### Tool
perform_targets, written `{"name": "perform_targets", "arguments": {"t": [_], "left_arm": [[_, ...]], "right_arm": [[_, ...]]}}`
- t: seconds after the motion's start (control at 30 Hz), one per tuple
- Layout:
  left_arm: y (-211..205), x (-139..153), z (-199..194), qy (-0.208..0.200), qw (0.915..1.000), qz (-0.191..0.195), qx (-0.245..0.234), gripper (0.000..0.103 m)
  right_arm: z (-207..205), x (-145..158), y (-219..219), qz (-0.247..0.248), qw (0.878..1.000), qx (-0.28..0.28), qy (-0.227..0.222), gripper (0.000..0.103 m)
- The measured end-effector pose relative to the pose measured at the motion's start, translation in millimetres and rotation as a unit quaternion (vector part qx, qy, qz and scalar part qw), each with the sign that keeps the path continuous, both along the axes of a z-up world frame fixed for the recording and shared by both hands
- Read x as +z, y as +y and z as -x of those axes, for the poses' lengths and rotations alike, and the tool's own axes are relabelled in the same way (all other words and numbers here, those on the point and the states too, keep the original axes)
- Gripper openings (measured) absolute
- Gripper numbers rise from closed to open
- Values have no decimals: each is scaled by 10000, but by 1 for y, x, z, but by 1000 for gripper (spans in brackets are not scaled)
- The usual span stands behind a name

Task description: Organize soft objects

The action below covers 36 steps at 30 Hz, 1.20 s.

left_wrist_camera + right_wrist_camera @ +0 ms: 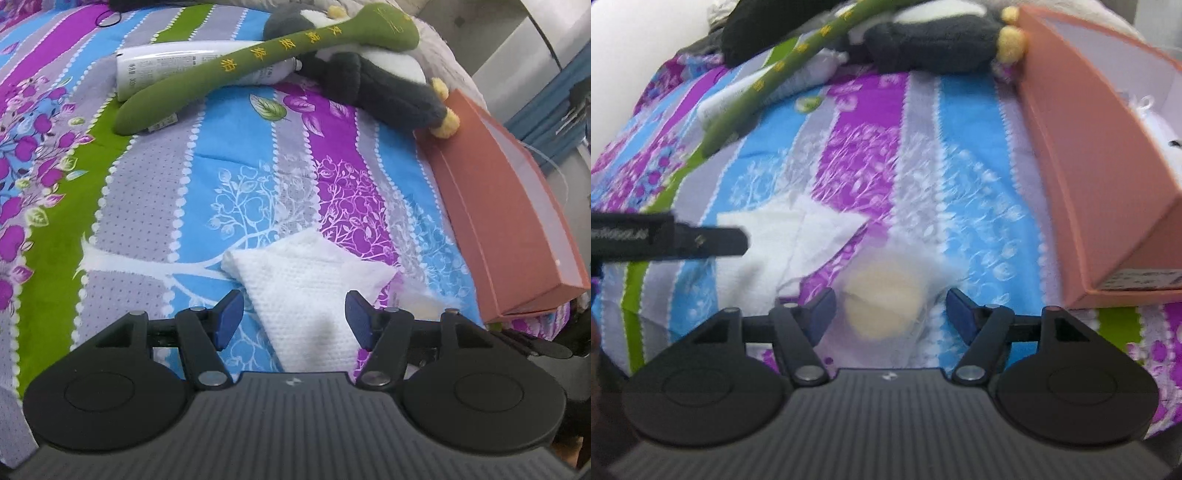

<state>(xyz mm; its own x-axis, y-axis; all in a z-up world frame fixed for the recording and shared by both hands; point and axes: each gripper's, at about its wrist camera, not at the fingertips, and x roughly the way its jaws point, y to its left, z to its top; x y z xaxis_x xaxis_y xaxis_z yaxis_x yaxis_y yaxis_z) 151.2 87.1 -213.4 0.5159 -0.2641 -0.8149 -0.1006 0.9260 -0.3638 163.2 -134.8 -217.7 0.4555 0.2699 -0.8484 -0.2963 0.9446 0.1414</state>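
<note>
A white folded cloth [306, 291] lies on the striped floral bedspread [155, 192]. My left gripper [293, 319] is open, its blue pads on either side of the cloth's near end. The cloth also shows in the right wrist view [798, 236]. My right gripper [890, 312] is open around a pale cream round soft pad [882, 299] on the bed; the view is blurred. A green plush stick [258, 62] with yellow characters and a grey-and-white plush toy [373, 74] lie at the far end.
An orange box [506, 206] lies along the right edge of the bed; in the right wrist view it [1082, 155] stands open with a white item inside. A white tube [173, 64] lies under the green stick. The left gripper's finger [701, 240] reaches in from the left.
</note>
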Motion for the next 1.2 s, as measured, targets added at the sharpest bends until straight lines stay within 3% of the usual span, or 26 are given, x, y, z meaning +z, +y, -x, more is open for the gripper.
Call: {"name": "perform_targets", "arguments": {"t": [0.17, 0.27, 0.33, 0.43, 0.57, 0.77, 1.2], "left_arm": [[-7, -6, -6, 13, 9997, -211, -147, 66], [-12, -10, -8, 30, 9993, -303, -237, 65], [-17, -11, -8, 21, 9985, -446, -312, 65], [-23, -13, -10, 22, 9977, -549, -405, 57], [-29, -16, -13, 7, 9959, -768, -489, 39], [-31, -17, -16, 4, 9966, -672, -480, 15], [-18, 12, 6, -289, 9995, -138, 7, 10]], "right_arm": [[5, -4, 4, 127, 9998, 24, -165, 65], [3, -4, 5, 181, 9995, 16, -245, 58], [1, -3, 3, 181, 9994, -35, -276, 46], [-2, -3, 0, 175, 9994, -93, -288, 37], [-4, -2, -1, 217, 9992, -115, -319, 28], [-6, 1, -3, 159, 9993, -133, -301, 18], [2, 28, -18, -193, 9985, -402, -302, 16]]}}
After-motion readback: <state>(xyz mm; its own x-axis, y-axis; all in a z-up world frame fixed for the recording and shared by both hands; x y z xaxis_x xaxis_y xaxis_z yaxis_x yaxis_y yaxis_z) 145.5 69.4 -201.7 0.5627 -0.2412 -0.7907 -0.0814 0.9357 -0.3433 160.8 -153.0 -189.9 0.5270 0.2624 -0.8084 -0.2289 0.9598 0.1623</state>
